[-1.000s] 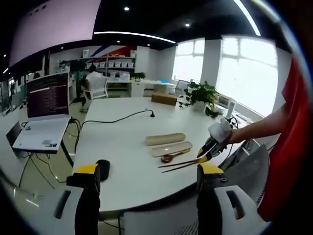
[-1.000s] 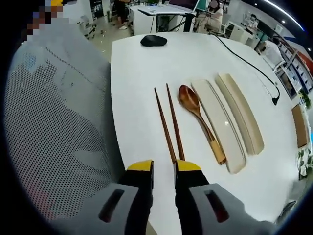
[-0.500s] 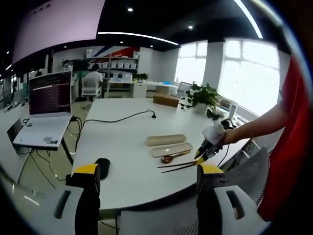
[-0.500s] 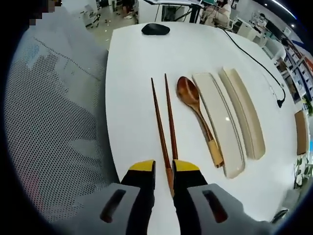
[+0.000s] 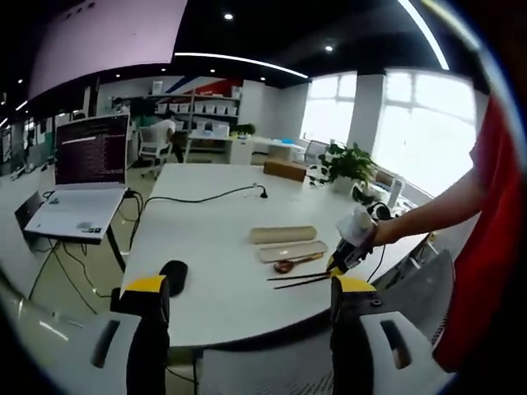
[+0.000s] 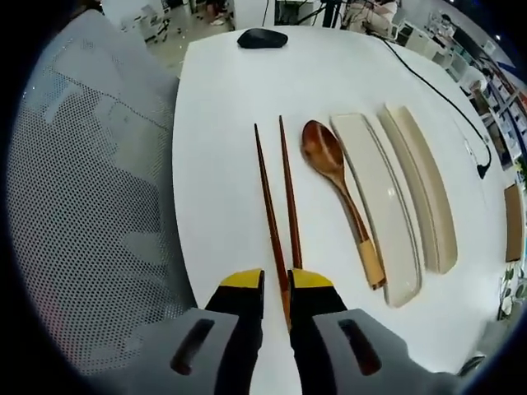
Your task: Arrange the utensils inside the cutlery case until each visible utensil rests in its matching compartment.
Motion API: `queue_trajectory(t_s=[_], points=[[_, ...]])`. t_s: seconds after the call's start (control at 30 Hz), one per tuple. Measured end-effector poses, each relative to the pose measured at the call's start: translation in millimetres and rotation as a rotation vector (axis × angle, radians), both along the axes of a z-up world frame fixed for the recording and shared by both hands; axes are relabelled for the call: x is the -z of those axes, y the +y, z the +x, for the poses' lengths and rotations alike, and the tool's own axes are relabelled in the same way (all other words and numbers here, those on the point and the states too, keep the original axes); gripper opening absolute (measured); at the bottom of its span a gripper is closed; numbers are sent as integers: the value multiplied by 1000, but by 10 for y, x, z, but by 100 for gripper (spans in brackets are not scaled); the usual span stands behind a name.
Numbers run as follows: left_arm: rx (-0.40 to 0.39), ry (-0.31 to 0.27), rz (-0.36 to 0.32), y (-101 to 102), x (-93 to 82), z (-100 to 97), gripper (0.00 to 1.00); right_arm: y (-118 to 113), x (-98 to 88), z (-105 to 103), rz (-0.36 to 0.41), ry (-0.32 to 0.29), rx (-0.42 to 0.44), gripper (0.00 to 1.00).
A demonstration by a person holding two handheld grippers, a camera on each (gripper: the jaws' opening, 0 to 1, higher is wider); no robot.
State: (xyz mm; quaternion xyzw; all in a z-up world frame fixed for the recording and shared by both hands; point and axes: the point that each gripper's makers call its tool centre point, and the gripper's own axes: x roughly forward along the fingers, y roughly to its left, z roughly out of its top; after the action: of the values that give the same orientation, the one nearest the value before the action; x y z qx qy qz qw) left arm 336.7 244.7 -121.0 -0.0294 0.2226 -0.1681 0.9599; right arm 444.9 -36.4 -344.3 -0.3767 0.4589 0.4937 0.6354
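Two brown chopsticks (image 6: 276, 206) lie side by side on the white table (image 6: 222, 107). To their right lies a wooden spoon (image 6: 338, 185), then the long cream case tray (image 6: 380, 206) and a second cream case half (image 6: 424, 193), both without utensils. My right gripper (image 6: 277, 284) is at the chopsticks' near ends, its jaws narrowed with one stick between them. In the left gripper view, the right gripper (image 5: 342, 262) meets the chopsticks (image 5: 296, 278) beside the spoon (image 5: 290, 265) and case (image 5: 288, 250). My left gripper (image 5: 251, 284) hangs open off the table's near edge.
A black mouse (image 6: 262, 37) sits at the table's far end from the right gripper. A laptop (image 5: 82, 181) stands on a side stand, and a black cable (image 5: 198, 199) crosses the table. A mesh chair back (image 6: 90, 189) lies left of the table edge. A potted plant (image 5: 346, 160) stands beyond.
The right gripper's jaws have narrowed around the chopsticks' near ends, and it has crept slightly forward. The left gripper view has drifted a little; the utensils and case lie unmoved.
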Motion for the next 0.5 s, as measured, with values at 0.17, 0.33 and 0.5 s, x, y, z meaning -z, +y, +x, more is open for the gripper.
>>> queue_trajectory(t_s=[0.17,0.33,0.5], points=[[-1,-2,1,9,-8,9,83,14,25,0,-6,3,-5,8],[-3,-1,-1,17,5,15,83,22,62,1,-11,8,-7,7],[-4,4,-4,11,20,13,83,33,80,8,-20,10,-13,7]])
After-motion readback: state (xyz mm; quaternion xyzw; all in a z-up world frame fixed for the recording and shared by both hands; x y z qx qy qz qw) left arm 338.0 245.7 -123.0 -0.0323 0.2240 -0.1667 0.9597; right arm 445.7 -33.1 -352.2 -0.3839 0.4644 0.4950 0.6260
